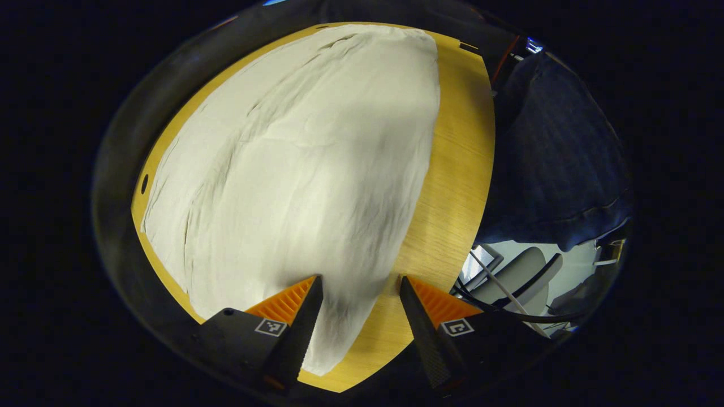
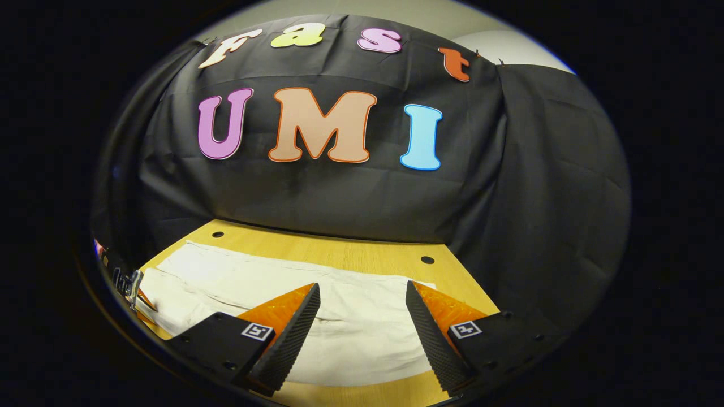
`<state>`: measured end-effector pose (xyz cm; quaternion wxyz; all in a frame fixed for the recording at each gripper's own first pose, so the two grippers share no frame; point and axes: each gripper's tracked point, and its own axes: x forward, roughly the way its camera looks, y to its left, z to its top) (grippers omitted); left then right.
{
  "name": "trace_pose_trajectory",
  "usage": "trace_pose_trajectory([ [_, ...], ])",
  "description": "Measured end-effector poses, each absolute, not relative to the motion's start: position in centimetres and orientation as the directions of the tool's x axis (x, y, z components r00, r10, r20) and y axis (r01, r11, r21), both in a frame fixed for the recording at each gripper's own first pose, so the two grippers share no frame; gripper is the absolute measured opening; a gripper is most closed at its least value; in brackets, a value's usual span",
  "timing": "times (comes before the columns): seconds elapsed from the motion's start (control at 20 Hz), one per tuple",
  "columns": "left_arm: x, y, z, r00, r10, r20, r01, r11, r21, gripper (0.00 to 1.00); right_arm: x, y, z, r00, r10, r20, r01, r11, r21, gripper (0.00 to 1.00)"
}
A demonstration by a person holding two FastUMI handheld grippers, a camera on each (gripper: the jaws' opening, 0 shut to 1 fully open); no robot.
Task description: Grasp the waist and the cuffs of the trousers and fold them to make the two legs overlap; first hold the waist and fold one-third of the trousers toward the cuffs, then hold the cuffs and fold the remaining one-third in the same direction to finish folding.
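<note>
Pale cream trousers [image 1: 294, 169] lie spread along the wooden table [image 1: 458, 169], running away from my left gripper [image 1: 361, 285]. That gripper hovers open over the near end of the cloth, with nothing between its fingers. In the right gripper view the same trousers [image 2: 339, 333] lie flat across the table [image 2: 350, 251]. My right gripper [image 2: 362, 294] stands open above their near edge, holding nothing. A fold line or seam runs across the cloth just under its fingers.
The booth's black cloth wall [image 2: 537, 198] rises right behind the table's far edge. A person in dark blue clothing [image 1: 560, 158] stands at the table's right side in the left gripper view. A grey chair [image 1: 520, 277] sits on the floor below. Small holes [image 2: 427, 260] mark the tabletop.
</note>
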<state>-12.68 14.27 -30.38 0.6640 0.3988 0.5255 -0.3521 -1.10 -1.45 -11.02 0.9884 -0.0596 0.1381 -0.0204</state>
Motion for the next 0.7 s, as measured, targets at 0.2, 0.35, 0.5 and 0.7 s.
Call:
trace_pose_trajectory([
  [0.2, -12.6, 14.3, -30.5, 0.177, -0.044, -0.983, 0.902, 0.407, 0.144, 0.81, -0.6, -1.1, -11.2, 0.96, -0.048, -0.277, 0.01, 0.991, -0.134, 0.98],
  [0.35, -12.4, 14.3, -30.6, 0.158, -0.029, -0.987, 0.918, 0.372, 0.136, 0.8, -0.5, -0.4, -11.5, 0.958, -0.027, -0.284, -0.014, 0.99, -0.14, 0.98],
  [0.5, -11.8, 14.6, -30.6, 0.146, 0.002, -0.989, 0.919, 0.369, 0.136, 0.7, -0.3, 0.4, -12.3, 0.954, 0.008, -0.3, -0.048, 0.991, -0.127, 0.97],
  [0.7, -10.8, 15.0, -30.4, 0.124, 0.047, -0.991, 0.919, 0.371, 0.132, 0.4, -0.4, 1.1, -13.3, 0.944, 0.057, -0.326, -0.106, 0.985, -0.133, 0.98],
])
